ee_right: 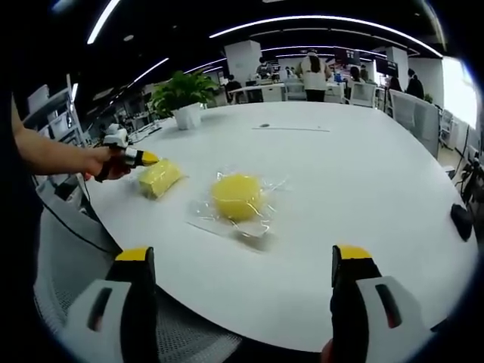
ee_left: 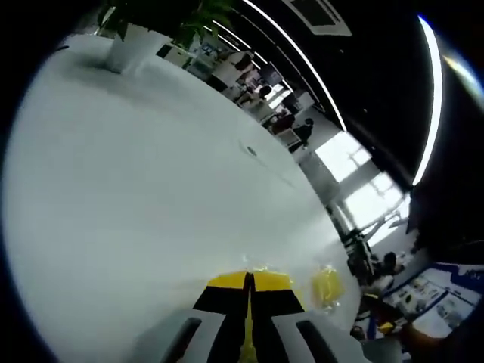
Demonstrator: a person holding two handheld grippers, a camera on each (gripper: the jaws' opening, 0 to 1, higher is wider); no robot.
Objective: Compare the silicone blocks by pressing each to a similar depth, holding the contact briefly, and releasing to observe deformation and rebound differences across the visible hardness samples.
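Right gripper: jaws stand wide apart, yellow-tipped, black and grey below, nothing between them. They hang at the near edge of the white table, clear of both blocks.

Round yellow silicone block: lies on the table beyond the right jaws, roughly midway between them, sealed in a clear plastic wrapper that spreads flat around it.

Oblong yellow silicone block: lies left of the round one, near but apart from it, also under clear film, close to the table's left edge.

Left gripper: in its own view the jaws are closed together, yellow tips side by side with only a thin seam between, nothing held. In the right gripper view the same tool comes in from the left, its yellow tip at or just beside the oblong block's end; contact cannot be told. A person's hand grips it.

Left gripper view, past the jaws: a yellow block in film sits just right of the tips; a crinkle of film shows directly ahead of them.

Further out: a potted plant in a white pot at the table's far left; office chairs and standing people behind the table; ceiling light strips; bright windows.
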